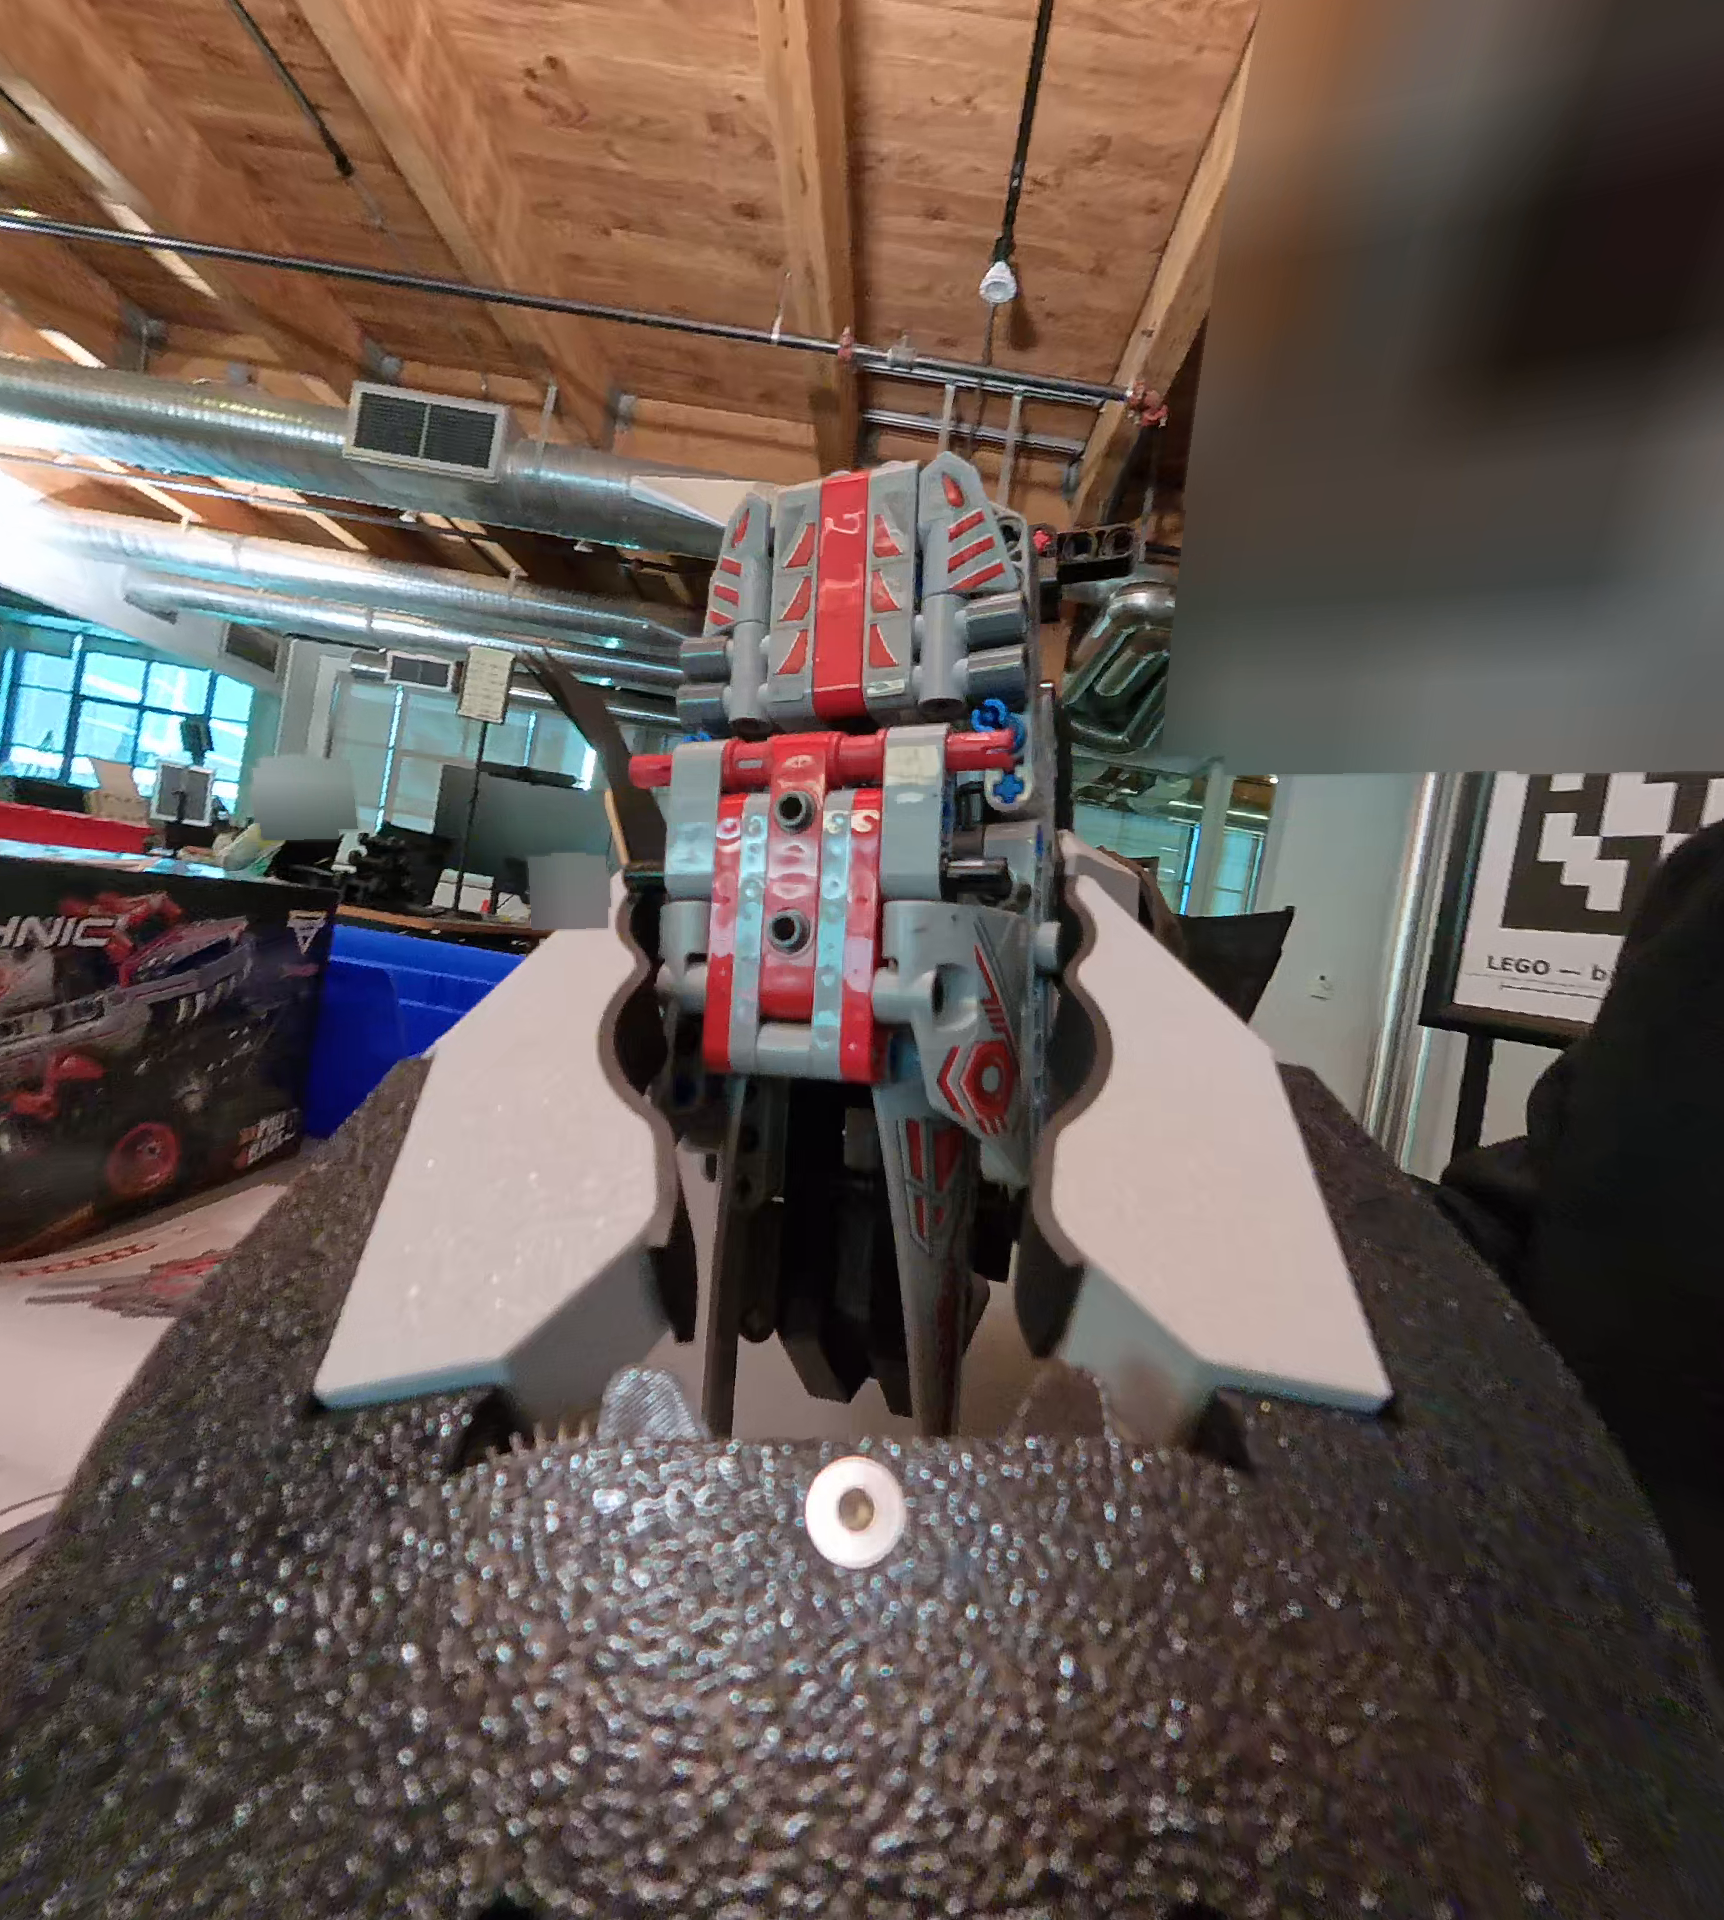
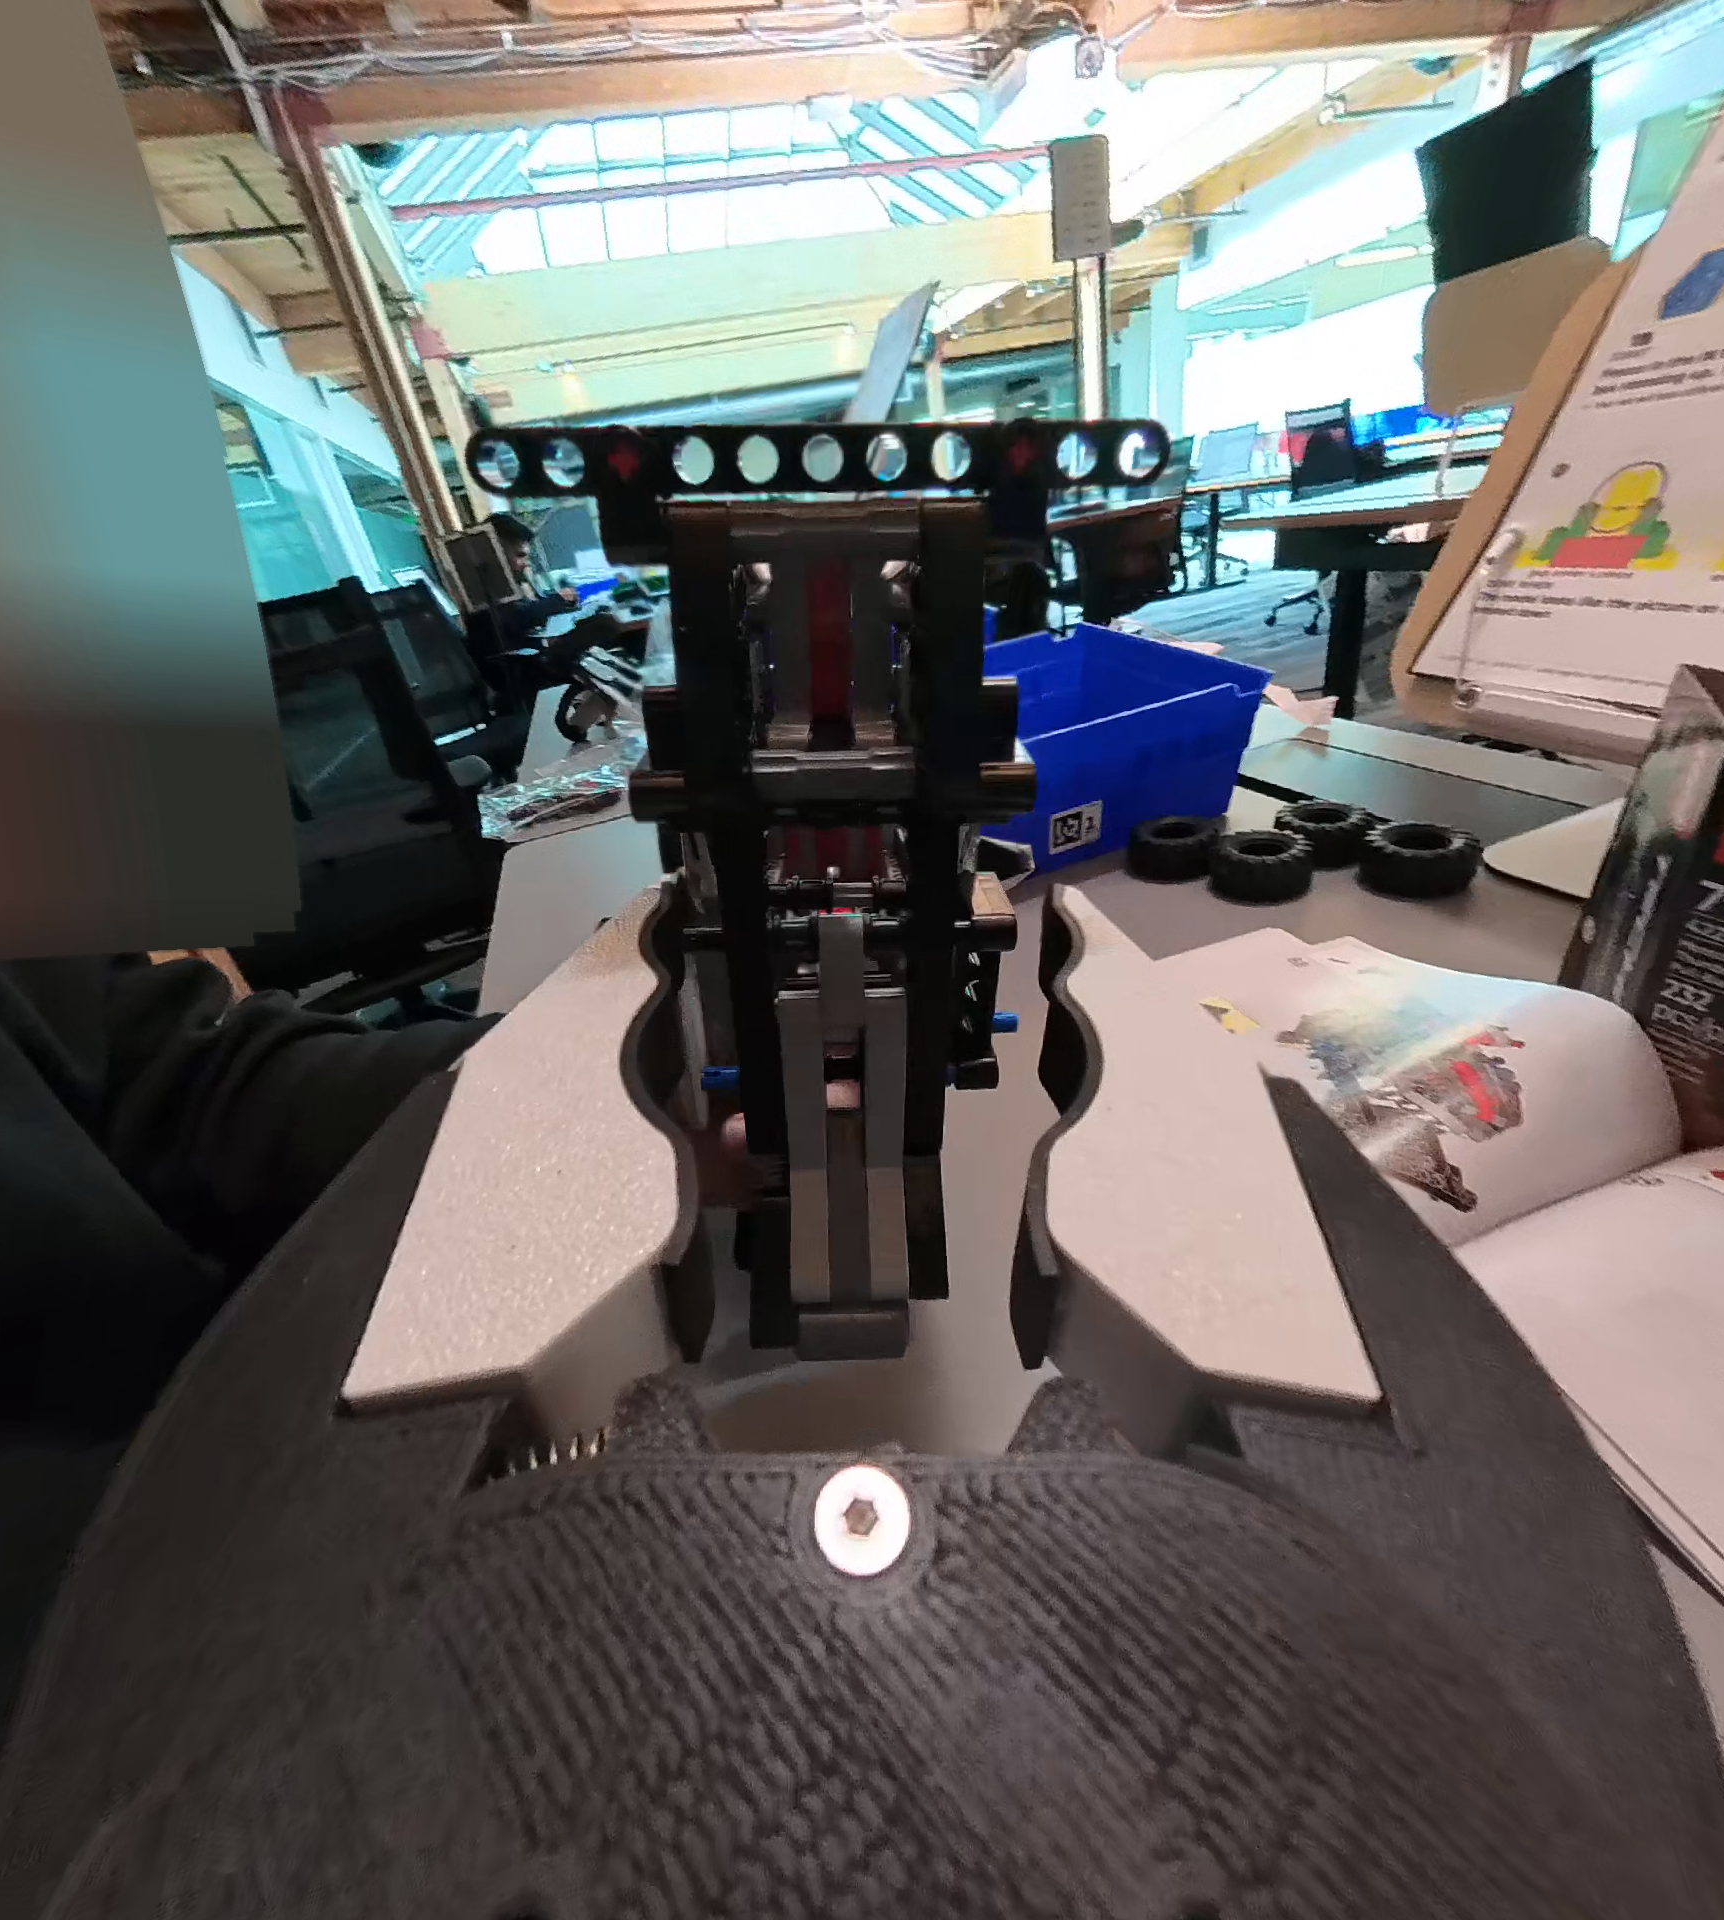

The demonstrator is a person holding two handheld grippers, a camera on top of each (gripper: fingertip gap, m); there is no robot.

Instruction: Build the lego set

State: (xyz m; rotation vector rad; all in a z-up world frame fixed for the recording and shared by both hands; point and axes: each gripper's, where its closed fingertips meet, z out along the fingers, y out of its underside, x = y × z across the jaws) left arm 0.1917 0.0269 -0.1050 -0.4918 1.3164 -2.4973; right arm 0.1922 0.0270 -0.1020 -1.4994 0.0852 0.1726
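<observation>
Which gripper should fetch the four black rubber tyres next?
Probably the right gripper: the four black rubber tyres lie on the table just ahead to its right. The left gripper clamps the grey-and-red lego model and sees no tyres.

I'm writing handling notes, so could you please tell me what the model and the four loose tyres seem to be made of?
Model: hard moulded plastic, glossy grey and red; highlights glint on its panels. Tyres: likely rubber, matte black, with chunky tread and no shine.
</observation>
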